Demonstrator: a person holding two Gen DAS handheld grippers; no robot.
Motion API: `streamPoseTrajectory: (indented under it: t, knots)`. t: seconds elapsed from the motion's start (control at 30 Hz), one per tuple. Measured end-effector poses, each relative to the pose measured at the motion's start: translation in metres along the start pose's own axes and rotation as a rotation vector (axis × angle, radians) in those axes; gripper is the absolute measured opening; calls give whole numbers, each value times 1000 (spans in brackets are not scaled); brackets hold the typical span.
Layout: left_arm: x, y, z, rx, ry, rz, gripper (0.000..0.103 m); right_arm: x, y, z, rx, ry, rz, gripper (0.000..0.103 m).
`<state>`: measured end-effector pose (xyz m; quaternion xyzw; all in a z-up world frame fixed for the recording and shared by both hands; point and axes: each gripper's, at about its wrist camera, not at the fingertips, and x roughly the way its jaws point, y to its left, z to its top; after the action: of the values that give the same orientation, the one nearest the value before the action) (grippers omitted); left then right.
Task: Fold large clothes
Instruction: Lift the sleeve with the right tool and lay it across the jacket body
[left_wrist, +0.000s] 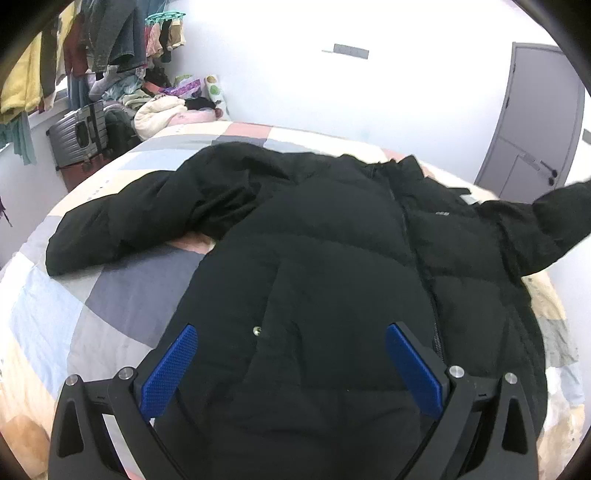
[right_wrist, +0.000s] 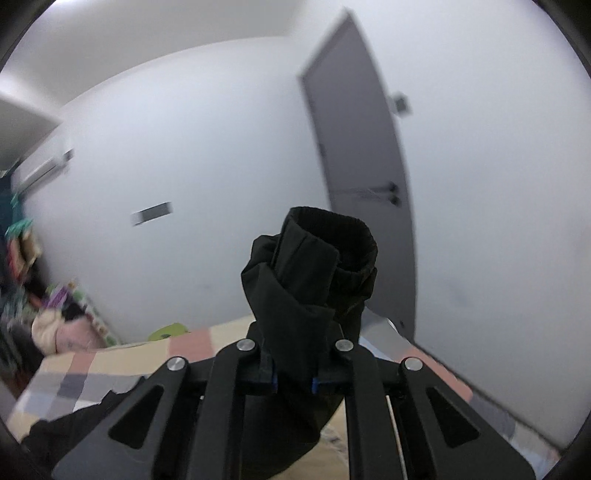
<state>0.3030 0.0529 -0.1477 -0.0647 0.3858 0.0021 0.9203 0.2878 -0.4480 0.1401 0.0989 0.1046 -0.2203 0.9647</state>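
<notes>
Two grippers, one garment.

Right gripper (right_wrist: 293, 380): fingers pressed in on the cuff end of a sleeve (right_wrist: 314, 273), blue pads barely showing at either side of the pinched cloth. Sleeve stands up out of the fingers at frame centre, cuff opening facing the camera, raised off the bed. In the left wrist view the same sleeve (left_wrist: 554, 225) rises at the right edge of the frame, lifted clear of the cover.

Left gripper (left_wrist: 291, 365): fingers (left_wrist: 170, 369) spread wide, blue pads apart, holding nothing; it hovers over the lower front of the jacket. Contact with the cloth cannot be told.

Black puffer jacket (left_wrist: 325, 266): lies front up on the bed (left_wrist: 51, 314), filling the middle of the left wrist frame, zip running down right of centre, collar toward the far side. Other sleeve (left_wrist: 122, 229) lies flat, stretched out toward the left of the frame.

Bed: patchwork cover in grey, cream and pink squares.

Surroundings: grey door (left_wrist: 532, 122) at upper right; hanging clothes (left_wrist: 74, 48) and a suitcase (left_wrist: 79, 134) at upper left.

Progress, as judged: early. Jacket is spread out and body unfolded; one sleeve appears to be on its way inward, not yet laid across the chest. Remaining: that sleeve, the opposite sleeve, then the body folds.
</notes>
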Motion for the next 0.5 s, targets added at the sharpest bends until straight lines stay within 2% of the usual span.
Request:
streamPoseTrajectory:
  t: [0.2,0.37,0.43,0.5]
  knots:
    - [-9,26,6,-26,-51,29,103,-22,136,-1,-196,-52,154,13]
    - [-13,51,12,-67,-54,32,103,-26,235,-39,-355,-54,319,14]
    - [-17,61,13,-86,-60,27,103,-29,284,-68,-423,-33,381,14]
    - [-21,70,15,-103,-74,25,103,-28,315,-95,-473,-13,432,14]
